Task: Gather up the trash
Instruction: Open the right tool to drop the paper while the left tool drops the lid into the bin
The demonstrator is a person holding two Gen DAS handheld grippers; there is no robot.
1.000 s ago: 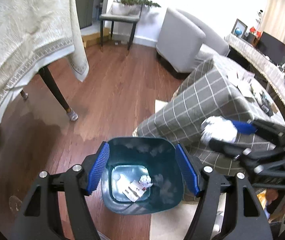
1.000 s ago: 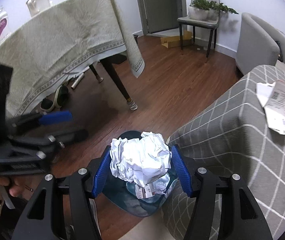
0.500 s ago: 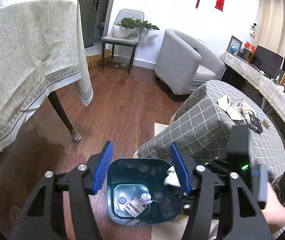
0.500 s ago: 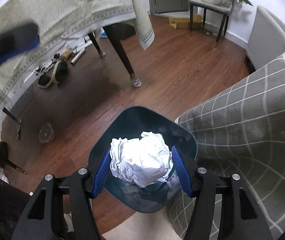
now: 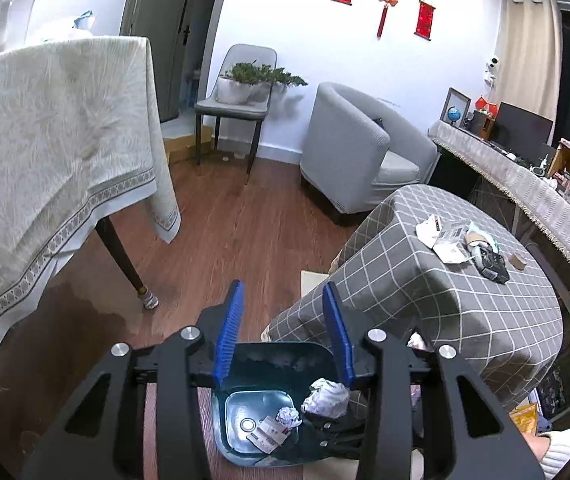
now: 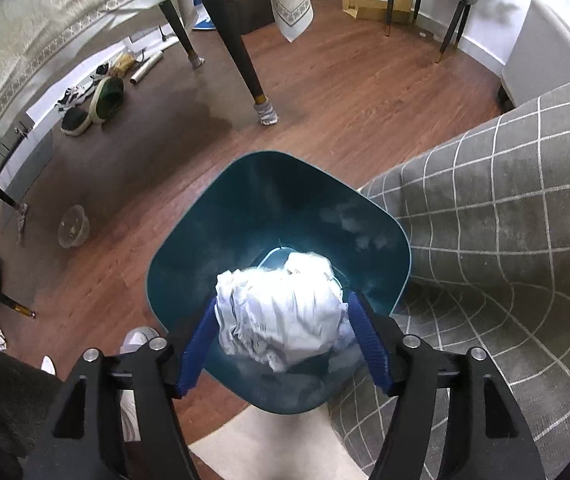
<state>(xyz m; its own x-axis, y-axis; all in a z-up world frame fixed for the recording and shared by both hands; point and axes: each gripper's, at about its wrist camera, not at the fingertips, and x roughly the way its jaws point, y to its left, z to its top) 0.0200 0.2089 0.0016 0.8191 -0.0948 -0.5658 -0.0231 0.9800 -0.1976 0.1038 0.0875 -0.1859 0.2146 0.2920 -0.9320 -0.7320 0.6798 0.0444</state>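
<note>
In the right wrist view my right gripper (image 6: 283, 344) points down into the teal bin (image 6: 189, 248). A large crumpled white paper ball (image 6: 281, 312), blurred, sits loosely between the blue pads, whose jaws are opening. In the left wrist view my left gripper (image 5: 283, 336) hangs above the bin (image 5: 277, 356), its jaws closing with nothing between them. That ball (image 5: 325, 400) shows inside the bin beside a smaller paper wad (image 5: 288, 416) and a printed label (image 5: 267, 434). More paper scraps (image 5: 441, 236) and a dark item (image 5: 493, 264) lie on the grey checked table (image 5: 425, 300).
A cream-clothed table (image 5: 45, 160) with a dark leg (image 6: 245, 60) stands left of the bin. Behind it are a grey armchair (image 5: 357, 152) and a chair with a plant (image 5: 241, 92). Shoes (image 6: 97, 100) lie under the table. A person's white shoe (image 6: 137, 340) is near the bin.
The right gripper has come down over the bin and its pads have spread off the paper ball. The left gripper has risen and tilted up, with its pads closer together.
</note>
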